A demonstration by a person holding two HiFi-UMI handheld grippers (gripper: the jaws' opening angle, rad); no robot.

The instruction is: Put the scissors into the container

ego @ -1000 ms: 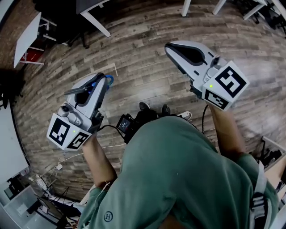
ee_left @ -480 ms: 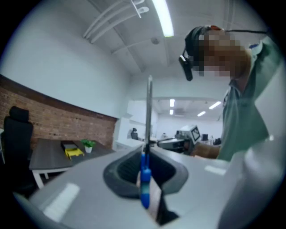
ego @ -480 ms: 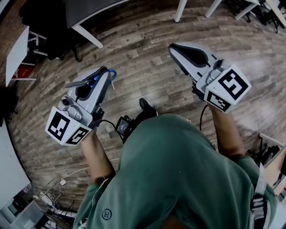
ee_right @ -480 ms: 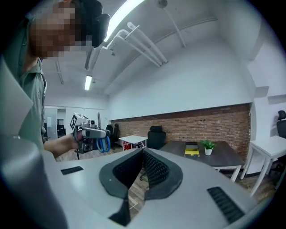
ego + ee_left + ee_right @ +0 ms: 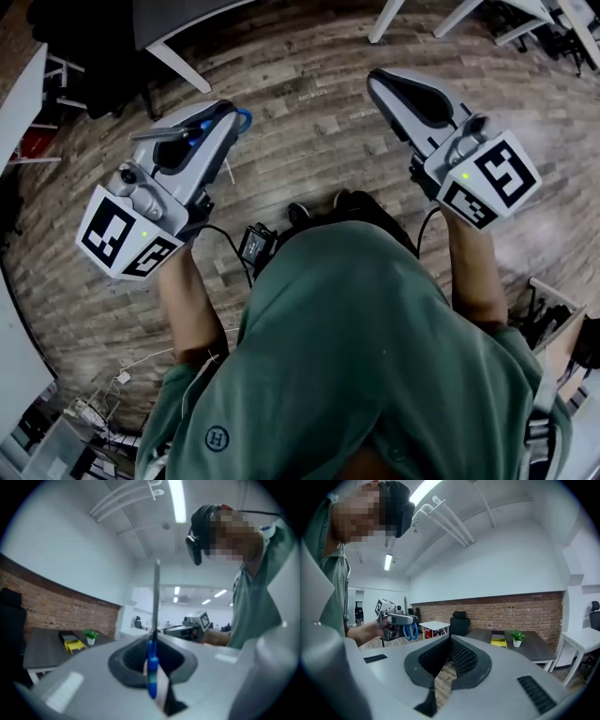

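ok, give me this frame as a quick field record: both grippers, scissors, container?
left gripper: shut on blue-handled metal scissors
scissors pose: crosswise in the jaws, blade out one side, blue loops out the other
right gripper: shut, nothing between the jaws
container: not in any view
below: brown wood-plank floor
task state: scissors held, not yet placed

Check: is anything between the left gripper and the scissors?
Nothing. The left gripper is shut on the scissors, with the blade sticking out past its jaws. No container shows in any view, so that path can't be judged.
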